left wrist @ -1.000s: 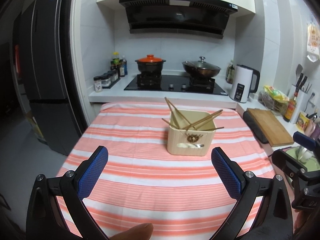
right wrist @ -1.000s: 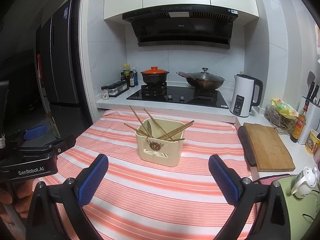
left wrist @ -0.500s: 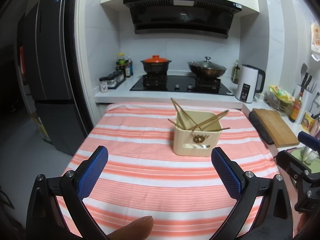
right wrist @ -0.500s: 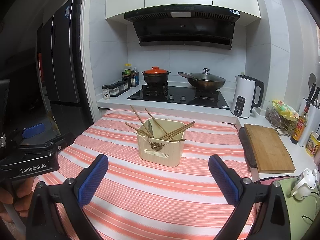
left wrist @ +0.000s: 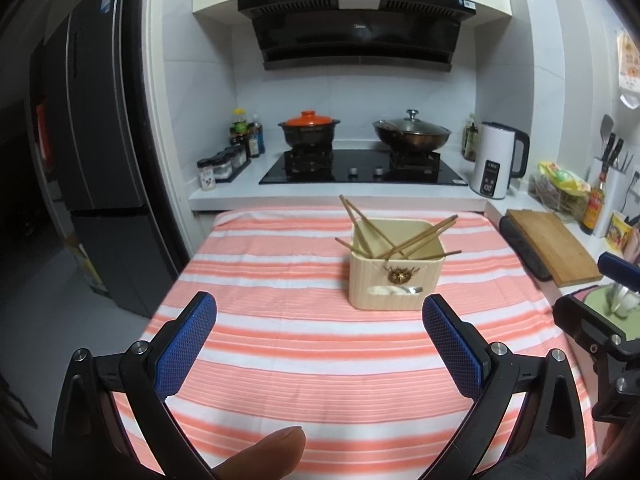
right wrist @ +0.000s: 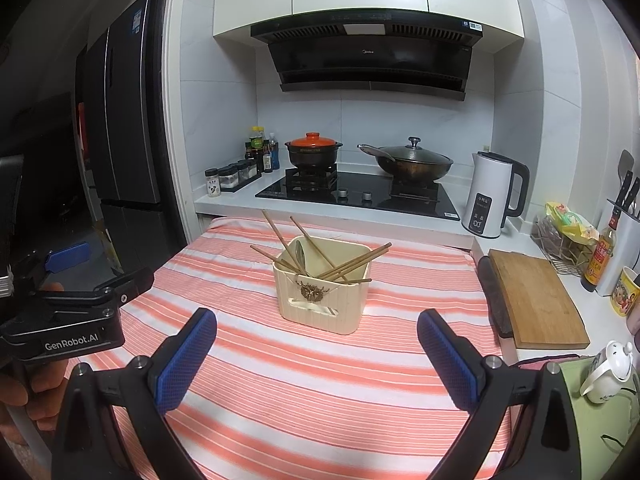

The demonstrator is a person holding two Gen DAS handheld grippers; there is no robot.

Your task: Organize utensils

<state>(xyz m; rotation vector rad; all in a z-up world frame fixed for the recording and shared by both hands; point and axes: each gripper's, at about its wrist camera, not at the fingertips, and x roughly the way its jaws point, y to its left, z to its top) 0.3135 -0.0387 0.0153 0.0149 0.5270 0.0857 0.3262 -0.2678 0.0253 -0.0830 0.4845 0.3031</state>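
A cream utensil holder (left wrist: 396, 266) stands on the striped tablecloth (left wrist: 300, 312); it also shows in the right wrist view (right wrist: 324, 292). Several wooden chopsticks (left wrist: 416, 236) lean in it, and a metal spoon (right wrist: 300, 256) stands among the chopsticks (right wrist: 352, 266). My left gripper (left wrist: 318, 338) is open and empty, well short of the holder. My right gripper (right wrist: 316, 354) is open and empty, also short of it. The left gripper's body (right wrist: 68, 316) shows at the left of the right wrist view.
A stove with an orange-lidded pot (left wrist: 310, 130) and a wok (left wrist: 412, 132) lies behind the table. A white kettle (left wrist: 498, 164), a cutting board (left wrist: 552, 240) and a knife block (right wrist: 624, 240) stand on the right counter. A fridge (left wrist: 92, 140) is at left.
Both grippers have drawn back and up a little from the holder, which looks smaller and farther now. Both stay open and empty.
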